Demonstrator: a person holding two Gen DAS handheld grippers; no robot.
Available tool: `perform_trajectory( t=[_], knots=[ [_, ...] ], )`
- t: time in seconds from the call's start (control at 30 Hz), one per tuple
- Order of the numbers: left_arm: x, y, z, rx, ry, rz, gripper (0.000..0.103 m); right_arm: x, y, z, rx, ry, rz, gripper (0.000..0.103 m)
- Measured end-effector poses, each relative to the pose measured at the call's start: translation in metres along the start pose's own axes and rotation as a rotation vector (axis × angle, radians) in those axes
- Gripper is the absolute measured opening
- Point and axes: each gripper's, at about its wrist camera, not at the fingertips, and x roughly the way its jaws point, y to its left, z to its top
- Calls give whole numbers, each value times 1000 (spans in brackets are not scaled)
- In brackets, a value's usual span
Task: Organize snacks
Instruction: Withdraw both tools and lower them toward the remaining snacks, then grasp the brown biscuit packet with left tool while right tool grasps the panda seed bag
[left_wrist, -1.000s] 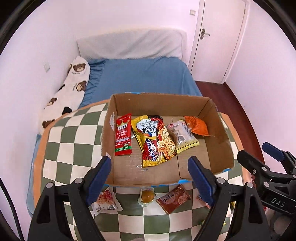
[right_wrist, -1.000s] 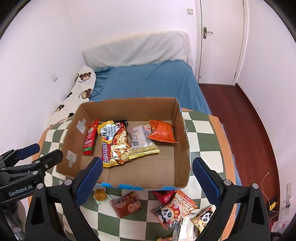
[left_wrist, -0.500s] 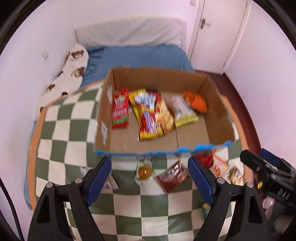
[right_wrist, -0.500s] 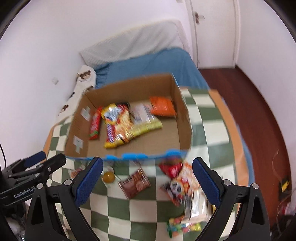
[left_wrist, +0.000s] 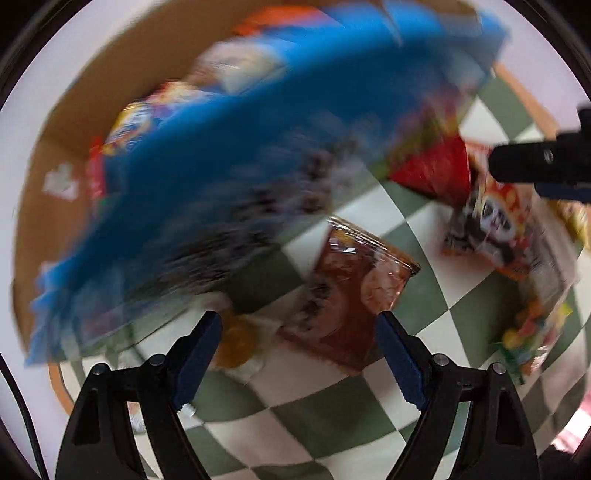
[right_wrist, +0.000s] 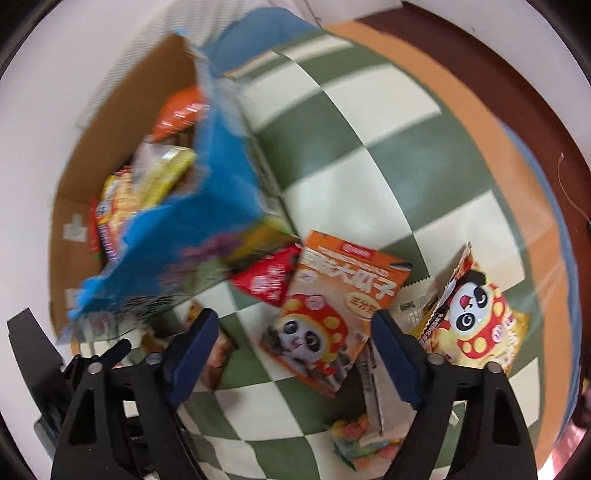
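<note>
Both claws wide open, empty: left claw (left_wrist: 297, 334) over brown packet (left_wrist: 352, 291), right claw (right_wrist: 295, 328) over panda pack (right_wrist: 328, 314); risk: snagging neighbours.

Open left tool (left_wrist: 298, 349) above brown packet (left_wrist: 349, 295)

Readable print

From my right tool I read "大瓜子" on the orange panda packet (right_wrist: 325, 321), at six o'clock of the blue-edged box (right_wrist: 207, 206); other print blurs.
</note>
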Motion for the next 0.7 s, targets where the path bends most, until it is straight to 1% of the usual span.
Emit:
perform_trajectory(
  t=[0.07, 0.13, 0.17, 0.2, 0.23, 0.27, 0.33, 0.4, 0.5, 0.57, 0.7],
  knots=[
    [10, -12, 5, 50, 2, 16, 84, 8, -2, 1, -2, 9, -21, 84],
    [15, -19, 9, 68, 3, 8, 84, 15, -2, 4, -10, 10, -47, 84],
    [17, -21, 11, 71, 1, 9, 79, 18, -2, 6, -14, 12, -57, 83],
    [17, -23, 12, 71, -9, 12, 66, 21, -2, 9, -16, 16, -70, 81],
    [17, -24, 12, 68, -12, 6, 60, 25, -2, 11, -18, 20, -79, 78],
    [17, -25, 11, 59, -8, -2, 56, 30, -3, 13, -20, 31, -88, 75],
    [16, -23, 9, 41, -3, -10, 55, 34, -4, 14, -32, 36, -97, 72],
    [15, -18, 3, -1, 9, -26, 55, 34, -2, 14, -58, 31, -106, 69],
    [13, -6, -13, -98, 44, -48, 55, 30, 4, 10, -92, 32, -108, 65],
    [9, 0, -26, -158, 59, -85, 55, 28, 6, 6, -118, 42, -103, 62],
    [7, 18, -57, -295, 100, -160, 55, 21, 15, -6, -200, 58, -99, 61]
  ],
)
